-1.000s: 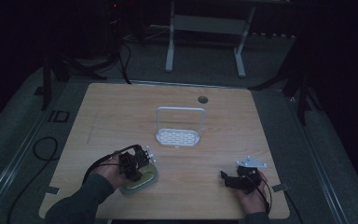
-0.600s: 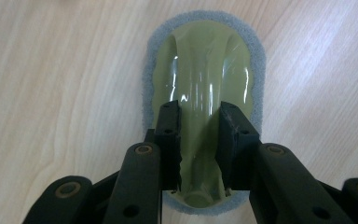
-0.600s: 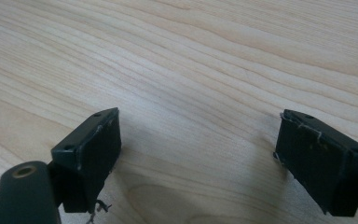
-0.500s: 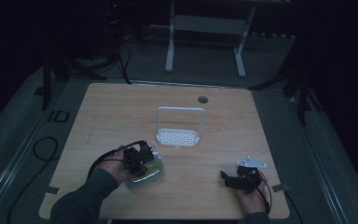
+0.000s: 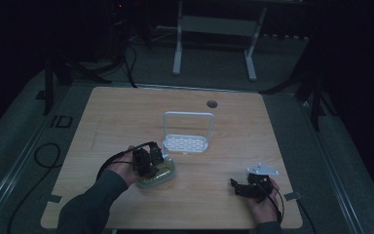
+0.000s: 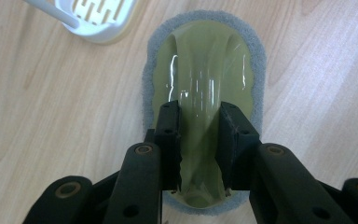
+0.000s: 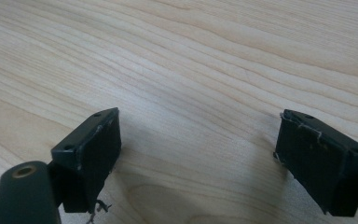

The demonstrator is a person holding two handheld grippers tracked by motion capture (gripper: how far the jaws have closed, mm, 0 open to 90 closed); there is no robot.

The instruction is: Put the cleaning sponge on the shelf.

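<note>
Scrubber (image 6: 204,88): gripped by its green handle between left gripper (image 6: 200,144) jaws. Next, probably lifting toward white holder (image 6: 98,18) beyond the jaws. Right gripper (image 7: 198,154): jaws wide apart, nothing between.

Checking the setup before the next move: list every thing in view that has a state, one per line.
left gripper: shut on the scrubber's green handle ridge.
scrubber: lying flat on the table, pad side down.
right gripper: open, nothing between its jaws, low over bare wood.
white rack: upright, handle up, nothing on it.
table: bare wood around them.
</note>
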